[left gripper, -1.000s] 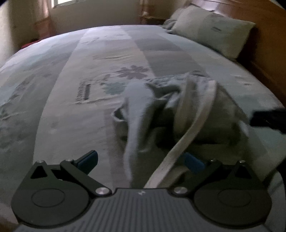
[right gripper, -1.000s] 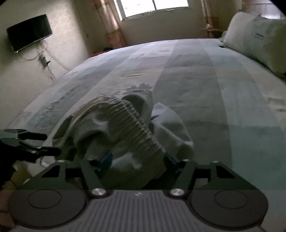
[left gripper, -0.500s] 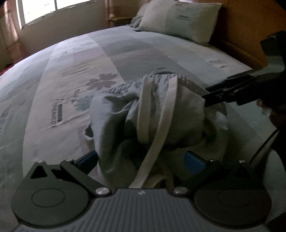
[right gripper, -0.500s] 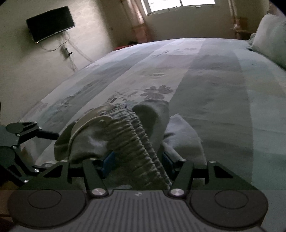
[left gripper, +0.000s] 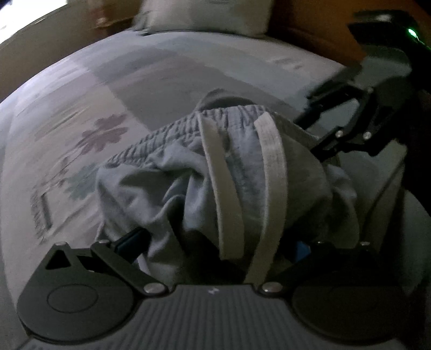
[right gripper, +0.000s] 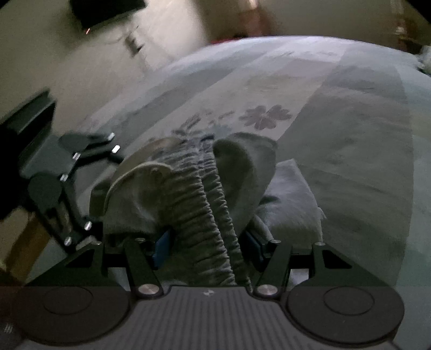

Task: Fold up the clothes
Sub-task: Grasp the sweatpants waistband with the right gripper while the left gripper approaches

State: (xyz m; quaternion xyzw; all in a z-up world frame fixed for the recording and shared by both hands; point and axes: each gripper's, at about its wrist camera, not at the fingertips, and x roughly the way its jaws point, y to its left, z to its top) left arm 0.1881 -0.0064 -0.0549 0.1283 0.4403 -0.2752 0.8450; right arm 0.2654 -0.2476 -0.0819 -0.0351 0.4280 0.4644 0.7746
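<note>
Grey shorts (left gripper: 188,172) bunched on your flowered bedspread (left gripper: 80,113) near its front edge, your left gripper (left gripper: 215,242) clamping the cloth, your right gripper (right gripper: 207,242) pinching the gathered waistband (right gripper: 199,193), pillow (left gripper: 204,16) at the headboard.

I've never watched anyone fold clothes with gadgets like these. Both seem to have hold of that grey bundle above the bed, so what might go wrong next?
1. The grey shorts hang bunched between the left tool and right tool, so any fold may come out crooked.
2. Two pale straps drape loosely across the left tool and could snag.
3. The right tool seems to pinch only the gathered waistband, which might slip out.
</note>
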